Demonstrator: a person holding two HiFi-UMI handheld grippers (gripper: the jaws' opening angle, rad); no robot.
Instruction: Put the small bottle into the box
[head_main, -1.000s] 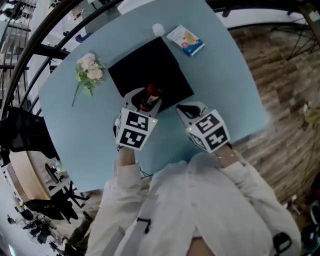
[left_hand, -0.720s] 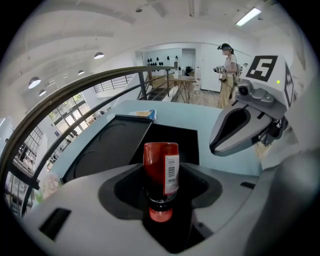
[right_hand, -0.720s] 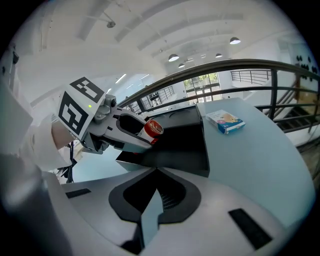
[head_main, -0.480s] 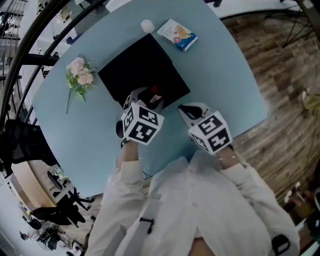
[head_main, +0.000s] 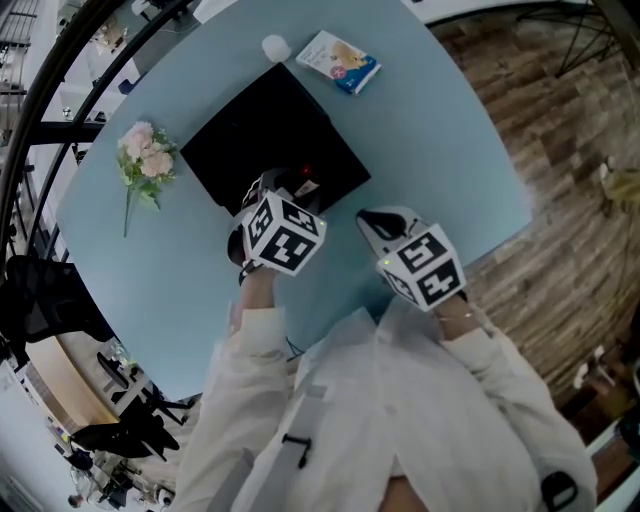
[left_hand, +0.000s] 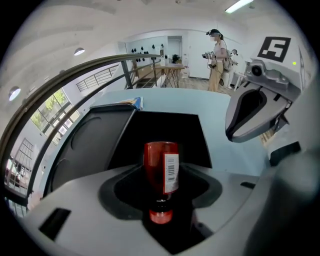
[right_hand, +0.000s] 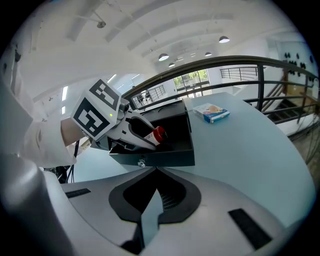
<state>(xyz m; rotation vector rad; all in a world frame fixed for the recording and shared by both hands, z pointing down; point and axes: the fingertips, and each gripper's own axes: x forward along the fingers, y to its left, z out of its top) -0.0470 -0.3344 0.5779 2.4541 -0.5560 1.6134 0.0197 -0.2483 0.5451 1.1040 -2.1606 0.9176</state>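
Roughly midway — grips small red bottle in left gripper over near edge of open black box, lowering and release left to do, with right gripper pinched shut, empty, beside box front.

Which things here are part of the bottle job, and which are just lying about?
In the job: small red bottle with white label, gripped in the left tool; open black box.
Lying about: bunch of pink flowers; blue-and-white packet; small white round thing; right tool, shut, empty.
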